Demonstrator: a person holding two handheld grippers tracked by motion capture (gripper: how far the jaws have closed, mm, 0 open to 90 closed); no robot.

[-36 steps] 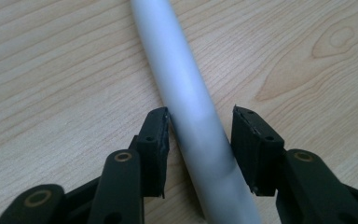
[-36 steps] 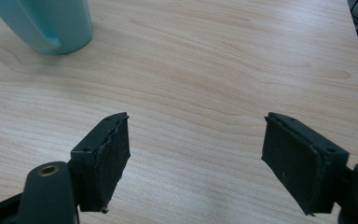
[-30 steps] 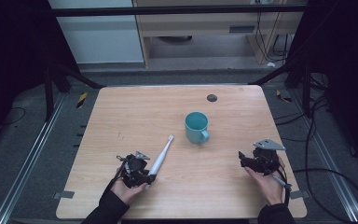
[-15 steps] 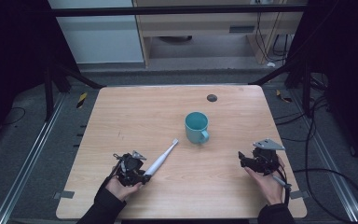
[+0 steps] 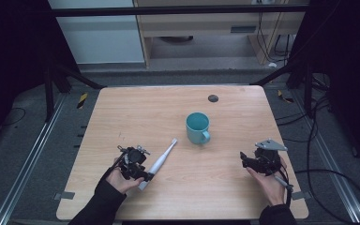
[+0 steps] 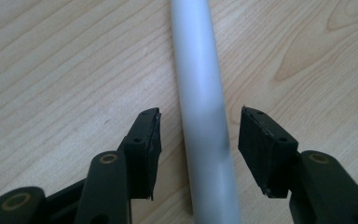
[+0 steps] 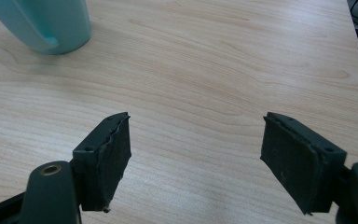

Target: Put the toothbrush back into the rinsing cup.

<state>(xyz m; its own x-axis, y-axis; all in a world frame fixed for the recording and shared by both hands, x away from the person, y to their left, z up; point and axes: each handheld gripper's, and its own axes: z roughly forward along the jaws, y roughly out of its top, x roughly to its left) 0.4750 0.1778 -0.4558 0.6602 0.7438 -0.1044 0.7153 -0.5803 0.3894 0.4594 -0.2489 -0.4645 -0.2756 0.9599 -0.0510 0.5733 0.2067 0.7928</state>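
Observation:
A white toothbrush [image 5: 161, 158] lies flat on the wooden table [image 5: 136, 112], its head toward the teal mug [image 5: 197, 127]. My left gripper [image 5: 146, 176] sits at the handle's near end. In the left gripper view the grey-white handle [image 6: 203, 93] runs between the jaws of the left gripper [image 6: 199, 140], which have just been opening; a gap shows on each side, so the pads do not touch it. At the table's right, my right gripper [image 5: 243, 161] is held open. The right gripper view shows nothing between the wide jaws of the right gripper [image 7: 196, 158], with the mug [image 7: 46, 23] at upper left.
A small dark round disc [image 5: 212, 98] sits near the table's far edge. Bare wood lies between the two hands. Cables and metal frame rails run along the floor to the right and left of the table.
The left gripper has let go of the toothbrush: its jaws were shut on the handle and now stand apart around it. The brush has settled onto the table. The right hand has not moved.

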